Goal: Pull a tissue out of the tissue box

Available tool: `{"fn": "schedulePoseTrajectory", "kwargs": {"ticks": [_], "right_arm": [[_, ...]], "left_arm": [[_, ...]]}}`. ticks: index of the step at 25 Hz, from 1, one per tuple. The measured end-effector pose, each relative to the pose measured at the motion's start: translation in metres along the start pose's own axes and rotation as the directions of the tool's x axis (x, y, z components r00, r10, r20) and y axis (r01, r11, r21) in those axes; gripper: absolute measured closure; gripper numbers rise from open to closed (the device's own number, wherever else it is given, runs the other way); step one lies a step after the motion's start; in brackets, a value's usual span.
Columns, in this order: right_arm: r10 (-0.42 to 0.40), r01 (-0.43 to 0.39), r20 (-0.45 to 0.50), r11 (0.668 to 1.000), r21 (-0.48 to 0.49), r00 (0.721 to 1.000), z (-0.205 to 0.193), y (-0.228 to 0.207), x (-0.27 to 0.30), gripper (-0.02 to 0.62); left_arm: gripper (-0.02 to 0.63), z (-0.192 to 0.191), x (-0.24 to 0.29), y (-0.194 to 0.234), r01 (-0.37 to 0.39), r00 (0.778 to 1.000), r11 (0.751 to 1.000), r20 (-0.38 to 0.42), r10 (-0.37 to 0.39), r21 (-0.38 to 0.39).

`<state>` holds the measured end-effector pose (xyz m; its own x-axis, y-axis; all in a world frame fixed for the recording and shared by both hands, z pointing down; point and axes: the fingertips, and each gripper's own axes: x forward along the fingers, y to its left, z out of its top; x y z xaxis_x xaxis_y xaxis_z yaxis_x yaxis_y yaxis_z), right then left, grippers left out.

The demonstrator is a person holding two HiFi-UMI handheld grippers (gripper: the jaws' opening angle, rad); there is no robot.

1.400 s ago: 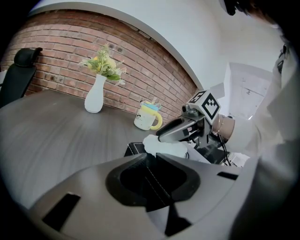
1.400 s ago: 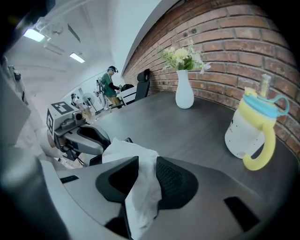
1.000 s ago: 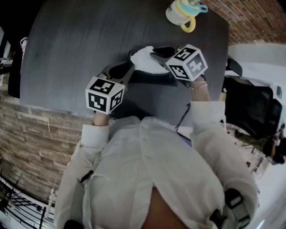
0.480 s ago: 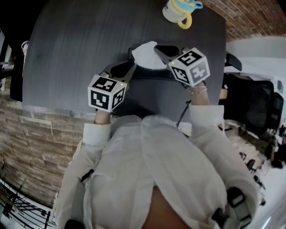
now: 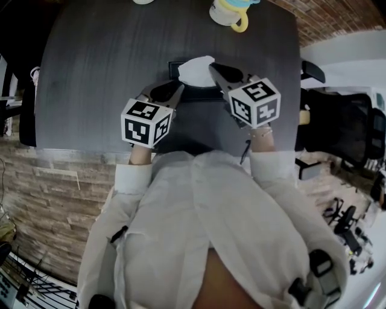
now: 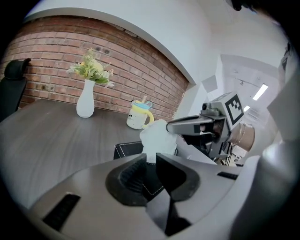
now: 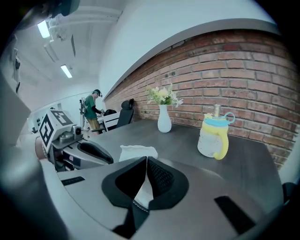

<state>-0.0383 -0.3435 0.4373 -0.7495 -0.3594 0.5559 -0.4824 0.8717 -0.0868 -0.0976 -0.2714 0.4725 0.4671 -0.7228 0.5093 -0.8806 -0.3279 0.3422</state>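
Item: tissue (image 5: 196, 71), white, crumpled; loc. far-centre of dark table (image 5: 96, 66), standing up out of black stitched tissue box (image 5: 202, 94); R gripper (image 5: 215, 68): jaws were held well apart a sec. ago, now brought almost together w/ a fold of tissue pinched between the pads, as shown in right gripper view; gripper has also been raised & rolled, so tissue appears drawn up narrower & taller above the box than before; L gripper (image 5: 178, 89): barely moved; jaws closed on near-left edge of box, stitched rim seen between them; box thus held down; tissue's lower end not seen free of the slot; task judged approx. mid-pull: grasp made, extraction begun, not finished; next req'd, by est.: pull carried on upward w/ box kept pinned; tear risked if only a thin corner is gripped; also present: mug (image 5: 229, 13) w/ yellow handle, far right, untouched.
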Motion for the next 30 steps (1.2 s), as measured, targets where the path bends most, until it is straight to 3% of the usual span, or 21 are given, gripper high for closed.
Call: {"fn": "schedulePoseTrajectory", "kwargs": {"ticks": [10, 30], "right_arm": [[-0.062, 0.055, 0.098, 0.996, 0.066, 0.993, 0.001, 0.005, -0.027, 0.586], [-0.151, 0.122, 0.192, 0.98, 0.155, 0.97, 0.023, -0.006, -0.039, 0.589]], "left_arm": [[0.545, 0.004, 0.003, -0.022, 0.03, 1.0, 0.999, -0.002, -0.03, 0.035], [0.545, 0.009, 0.001, -0.014, 0.031, 0.999, 0.998, -0.019, -0.03, 0.057]]}}
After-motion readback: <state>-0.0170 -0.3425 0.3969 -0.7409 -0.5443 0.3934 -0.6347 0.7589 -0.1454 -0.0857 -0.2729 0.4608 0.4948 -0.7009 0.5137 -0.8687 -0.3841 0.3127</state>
